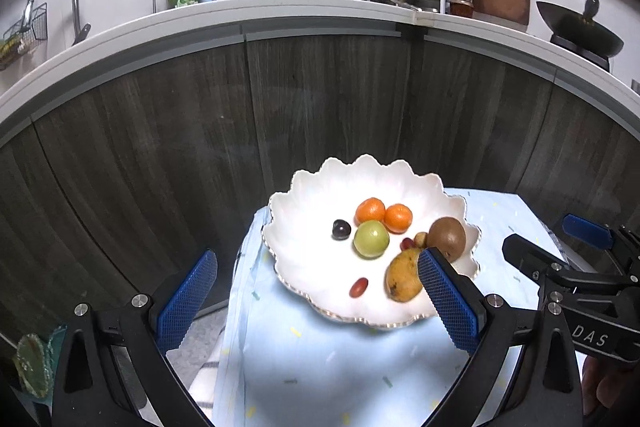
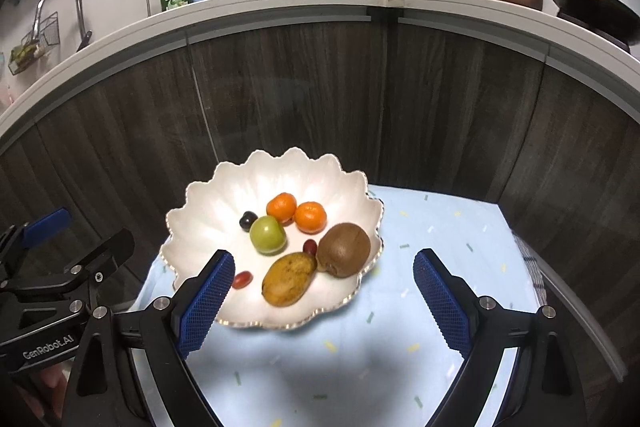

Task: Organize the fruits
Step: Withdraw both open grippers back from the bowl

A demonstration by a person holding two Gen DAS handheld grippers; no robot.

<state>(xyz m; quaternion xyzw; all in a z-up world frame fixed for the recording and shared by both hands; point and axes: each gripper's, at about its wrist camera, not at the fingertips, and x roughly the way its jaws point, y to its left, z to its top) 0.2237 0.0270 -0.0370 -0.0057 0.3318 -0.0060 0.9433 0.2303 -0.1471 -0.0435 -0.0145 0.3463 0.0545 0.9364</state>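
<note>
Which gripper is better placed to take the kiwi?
Probably right. The kiwi lies nearly between the open right gripper's fingers; the left gripper is centred off to the kiwi's left.

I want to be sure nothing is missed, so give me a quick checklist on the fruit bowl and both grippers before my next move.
1. Left gripper fingers open, nothing between them: ok.
2. Right gripper fingers open, nothing between them: ok.
3. White bowl sits on the blue cloth: ok.
4. Kiwi, mango, green fruit and both tangerines inside the bowl: ok.
5. No fruit loose on the cloth: ok in both views.
6. Any fruit outside these views: cannot tell.
</note>
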